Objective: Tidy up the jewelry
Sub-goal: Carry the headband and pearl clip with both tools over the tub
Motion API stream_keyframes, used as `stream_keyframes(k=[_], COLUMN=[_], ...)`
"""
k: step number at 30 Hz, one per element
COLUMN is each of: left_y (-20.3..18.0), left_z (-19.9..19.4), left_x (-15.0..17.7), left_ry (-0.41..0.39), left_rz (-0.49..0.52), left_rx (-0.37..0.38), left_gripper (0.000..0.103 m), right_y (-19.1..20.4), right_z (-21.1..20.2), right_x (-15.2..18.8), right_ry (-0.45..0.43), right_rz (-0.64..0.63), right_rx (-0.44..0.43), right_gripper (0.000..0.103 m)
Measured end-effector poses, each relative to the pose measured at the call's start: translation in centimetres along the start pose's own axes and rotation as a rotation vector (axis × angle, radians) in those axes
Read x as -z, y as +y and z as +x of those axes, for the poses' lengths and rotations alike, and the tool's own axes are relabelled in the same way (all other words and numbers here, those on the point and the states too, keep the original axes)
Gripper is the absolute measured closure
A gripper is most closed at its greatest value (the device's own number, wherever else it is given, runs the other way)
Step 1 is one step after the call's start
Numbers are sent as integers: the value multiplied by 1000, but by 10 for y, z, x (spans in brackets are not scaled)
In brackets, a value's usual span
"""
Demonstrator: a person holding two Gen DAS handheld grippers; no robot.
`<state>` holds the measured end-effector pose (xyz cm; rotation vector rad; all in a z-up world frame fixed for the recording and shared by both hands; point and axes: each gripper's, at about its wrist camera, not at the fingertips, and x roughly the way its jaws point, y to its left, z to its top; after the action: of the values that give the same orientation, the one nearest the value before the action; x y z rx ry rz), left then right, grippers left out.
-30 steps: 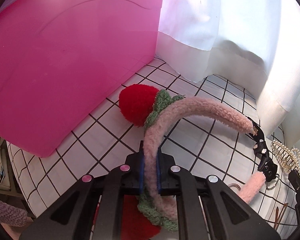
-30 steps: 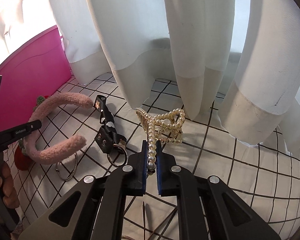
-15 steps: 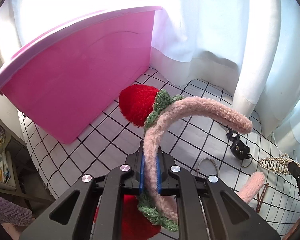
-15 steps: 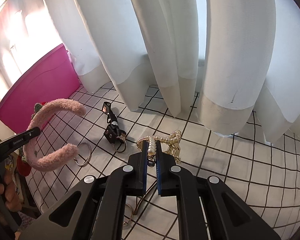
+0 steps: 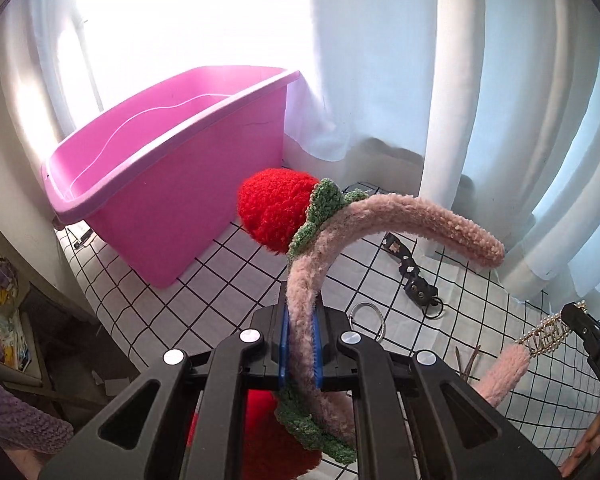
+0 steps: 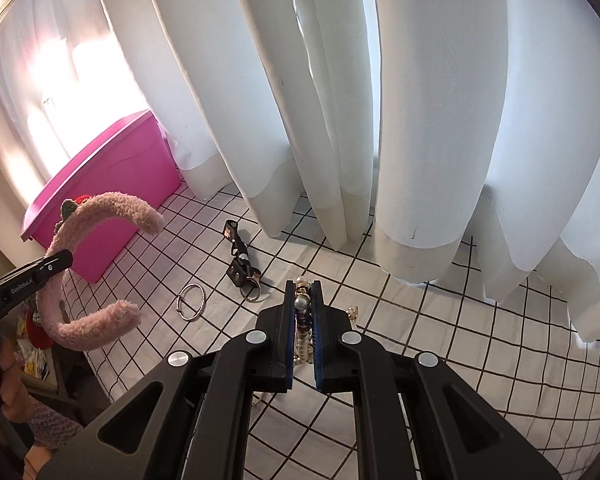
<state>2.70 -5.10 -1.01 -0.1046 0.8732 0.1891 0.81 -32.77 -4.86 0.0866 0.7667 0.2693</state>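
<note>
My left gripper [image 5: 300, 344] clamps the fuzzy pink headband [image 5: 400, 216] at lower centre, its arc running up and bending right. My right gripper [image 6: 303, 320] pinches the pearl hair claw [image 6: 302, 304], long axis along the fingers, at centre frame.

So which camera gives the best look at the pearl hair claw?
The left wrist view: the pearl hair claw shows side-on, gold frame and pearls, at the right gripper's tip. The right wrist view shows only a sliver of it, pinched between the blue pads.
</note>
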Motion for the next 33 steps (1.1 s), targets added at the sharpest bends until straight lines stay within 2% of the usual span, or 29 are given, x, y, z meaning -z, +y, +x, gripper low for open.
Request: stream_keyframes(k=[9, 16, 24, 33], left_y=[12, 40, 100, 186], left_z=[-43, -60, -57, -23], left_x=[-21, -54, -102, -147], left_ry=[-60, -116, -152, -135], left_rz=[-45, -62, -52, -86], left_rx=[-20, -16, -15, -50], left_gripper=[94, 94, 94, 93], right_y=[26, 69, 145, 249], right_z=[-25, -33, -28, 6], right_x=[-35, -74, -129, -194], right_ry=[-58, -125, -207, -244], right_rz=[-79, -130, -177, -270], right_rx=[-69, -114, -172, -255], right_gripper=[96, 96, 96, 96])
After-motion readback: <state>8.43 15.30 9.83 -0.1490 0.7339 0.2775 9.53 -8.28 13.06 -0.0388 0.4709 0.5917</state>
